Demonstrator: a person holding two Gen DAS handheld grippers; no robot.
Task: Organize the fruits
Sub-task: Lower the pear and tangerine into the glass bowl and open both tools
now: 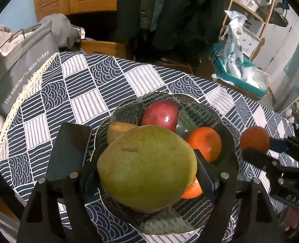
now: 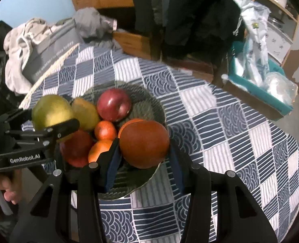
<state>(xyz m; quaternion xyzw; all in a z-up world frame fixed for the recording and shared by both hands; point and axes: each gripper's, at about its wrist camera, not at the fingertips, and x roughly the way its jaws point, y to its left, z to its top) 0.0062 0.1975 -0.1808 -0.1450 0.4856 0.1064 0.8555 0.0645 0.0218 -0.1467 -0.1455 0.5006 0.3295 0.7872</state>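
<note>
Both grippers, left gripper (image 1: 137, 162) and right gripper (image 2: 144, 147), tilt steeply down, gripping fruit.

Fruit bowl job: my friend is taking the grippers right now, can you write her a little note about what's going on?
Left gripper: closed on the big green mango, held over the glass bowl.
Right gripper: closed on a round red-orange fruit, at the bowl's near rim.
In the bowl: a red apple, a yellow-brown mango, a small orange fruit, another orange one and a red fruit.
Done: most fruit is in the bowl; none lies loose on the checked tablecloth.
Left: likely set down both held fruits, then let go.
</note>
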